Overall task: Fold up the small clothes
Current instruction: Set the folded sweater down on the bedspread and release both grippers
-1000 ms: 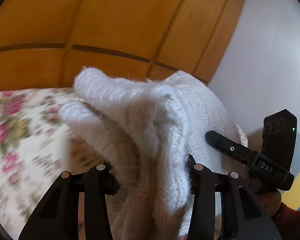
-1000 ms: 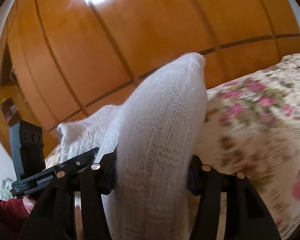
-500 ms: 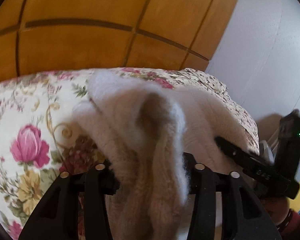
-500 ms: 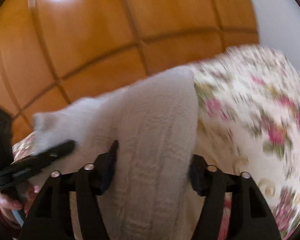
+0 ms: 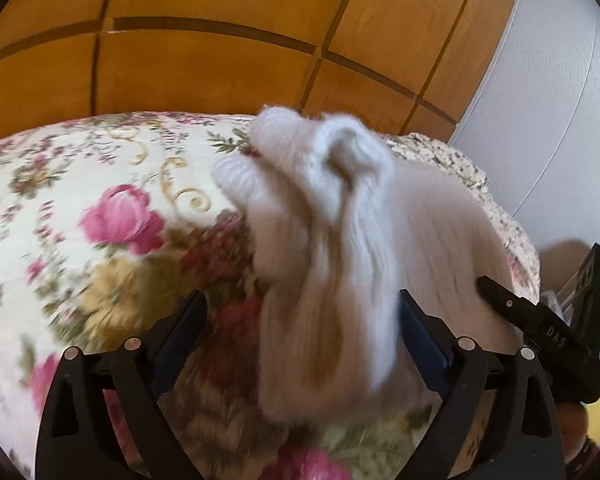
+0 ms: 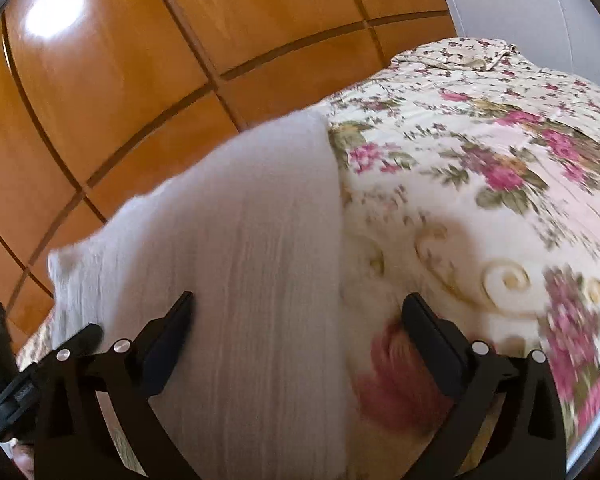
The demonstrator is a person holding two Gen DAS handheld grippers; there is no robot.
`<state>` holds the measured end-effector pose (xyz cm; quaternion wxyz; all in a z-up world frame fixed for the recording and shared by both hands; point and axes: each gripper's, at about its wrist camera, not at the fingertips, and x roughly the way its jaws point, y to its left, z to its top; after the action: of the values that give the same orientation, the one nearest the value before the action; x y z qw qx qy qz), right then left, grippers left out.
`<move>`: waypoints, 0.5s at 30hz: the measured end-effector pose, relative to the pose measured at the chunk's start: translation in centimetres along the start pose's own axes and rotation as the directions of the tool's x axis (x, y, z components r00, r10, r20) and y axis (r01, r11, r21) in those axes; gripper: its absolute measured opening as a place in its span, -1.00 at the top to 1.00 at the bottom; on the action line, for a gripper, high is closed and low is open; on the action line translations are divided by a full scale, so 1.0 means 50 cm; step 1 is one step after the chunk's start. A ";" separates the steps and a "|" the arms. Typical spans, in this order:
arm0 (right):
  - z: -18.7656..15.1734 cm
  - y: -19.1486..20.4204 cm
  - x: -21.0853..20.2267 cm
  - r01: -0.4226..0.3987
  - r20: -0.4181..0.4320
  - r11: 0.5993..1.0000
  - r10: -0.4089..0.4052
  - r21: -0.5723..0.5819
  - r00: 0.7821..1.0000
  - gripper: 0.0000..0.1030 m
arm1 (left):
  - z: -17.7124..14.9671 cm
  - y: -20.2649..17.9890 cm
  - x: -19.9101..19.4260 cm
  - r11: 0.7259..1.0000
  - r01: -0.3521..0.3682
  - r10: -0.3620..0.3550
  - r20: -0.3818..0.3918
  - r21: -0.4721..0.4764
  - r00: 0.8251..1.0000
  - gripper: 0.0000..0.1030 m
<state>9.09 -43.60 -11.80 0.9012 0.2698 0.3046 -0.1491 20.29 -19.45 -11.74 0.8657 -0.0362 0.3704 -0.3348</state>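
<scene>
Your left tool stands wide open; its jaws have just been opening. The white knitted garment is between the two fingers, but it sits against the right finger only. On the left finger's side there is a clear gap, and there you see the floral bedspread. So the pads do not press on the wool. The garment is bunched up here, with a raised fold at its far end, and the picture is blurred by motion.

Your right tool is also wide open, and its jaws have just been opening as well. In this view the white knitted garment lies in the left half of the gap, close to the left finger. Whether it touches that finger, I cannot tell. The right finger is well apart from it, above the bedspread.

The garment stretches from one tool to the other and lies over the bed, near the edge that faces the wooden panelled wall. In the left view your right tool shows at the right border, just beside the wool.
</scene>
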 end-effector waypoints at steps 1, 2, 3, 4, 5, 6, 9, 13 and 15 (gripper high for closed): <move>-0.006 0.000 -0.006 0.009 -0.001 1.000 -0.009 0.001 1.000 -0.95 | -0.008 0.002 -0.011 1.000 -0.008 0.008 0.000 -0.004 1.000 -0.80; -0.014 0.001 -0.019 0.018 0.000 1.000 -0.018 0.006 1.000 -0.96 | -0.016 0.003 -0.020 1.000 -0.013 0.013 -0.001 -0.010 1.000 -0.81; -0.020 0.000 -0.030 0.024 0.001 1.000 -0.024 0.016 1.000 -0.96 | -0.025 0.006 -0.032 1.000 -0.016 0.016 -0.003 -0.019 1.000 -0.81; -0.026 0.000 -0.050 0.026 0.005 0.999 -0.026 0.034 1.000 -0.96 | -0.024 0.008 -0.033 0.999 -0.025 0.025 -0.001 -0.026 1.000 -0.81; -0.030 0.000 -0.062 0.027 0.009 0.999 -0.027 0.044 1.000 -0.96 | -0.031 0.009 -0.044 0.999 -0.038 0.038 0.004 -0.029 0.999 -0.82; -0.035 0.002 -0.078 0.032 0.013 0.998 -0.033 0.052 0.999 -0.96 | -0.041 0.007 -0.058 0.998 -0.055 0.055 0.012 -0.026 0.998 -0.82; -0.053 0.015 -0.123 0.059 0.016 0.997 -0.059 0.051 0.998 -0.96 | -0.070 -0.006 -0.101 0.994 -0.106 0.106 0.017 0.025 0.994 -0.83; -0.068 0.052 -0.156 0.078 -0.023 0.997 -0.079 -0.030 0.997 -0.96 | -0.095 -0.033 -0.156 0.986 -0.140 0.134 0.072 0.092 0.988 -0.92; -0.079 0.076 -0.182 0.099 -0.001 0.992 -0.099 -0.078 0.995 -0.96 | -0.084 -0.046 -0.164 0.982 -0.150 0.139 0.102 0.114 0.985 -0.92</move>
<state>1.87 -37.30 -7.19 0.9019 0.2194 0.3252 -0.1809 12.10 -15.48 -9.02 0.9047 0.0281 0.3102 -0.2908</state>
